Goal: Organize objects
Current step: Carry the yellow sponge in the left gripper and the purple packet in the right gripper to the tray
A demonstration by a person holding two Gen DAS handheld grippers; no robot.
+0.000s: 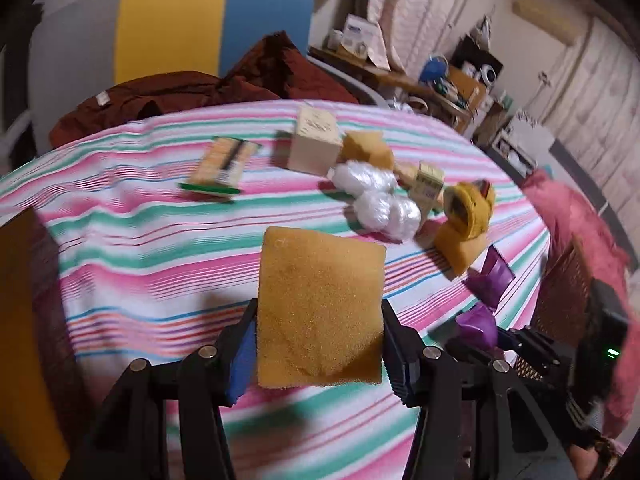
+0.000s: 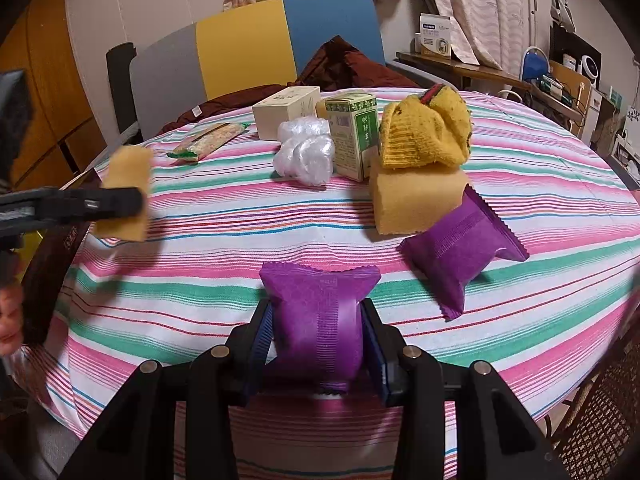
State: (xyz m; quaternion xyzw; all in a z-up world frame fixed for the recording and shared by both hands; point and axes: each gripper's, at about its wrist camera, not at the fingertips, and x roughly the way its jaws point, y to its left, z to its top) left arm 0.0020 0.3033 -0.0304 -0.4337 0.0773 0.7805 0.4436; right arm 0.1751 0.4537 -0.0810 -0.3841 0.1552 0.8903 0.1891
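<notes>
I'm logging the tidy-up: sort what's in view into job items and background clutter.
Job:
left gripper holding sponge
right gripper holding purple packet
second packet
second sponge
yellow sock
green box
cream box
plastic wrap
snack bar

Background:
chair
brown cloth
shelf clutter

Yellow sponge (image 1: 320,312), purple packets (image 2: 316,320) (two of them), and a pink-green-white striped cloth (image 2: 240,280) over the counter.

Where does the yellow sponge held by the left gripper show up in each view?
Left wrist: the held sponge sits bottom centre, clamped between the left gripper fingers.
Right wrist: the same sponge is at the left edge, above the table's rim.
Shared landmark: the white plastic wrap mid-table.
</notes>
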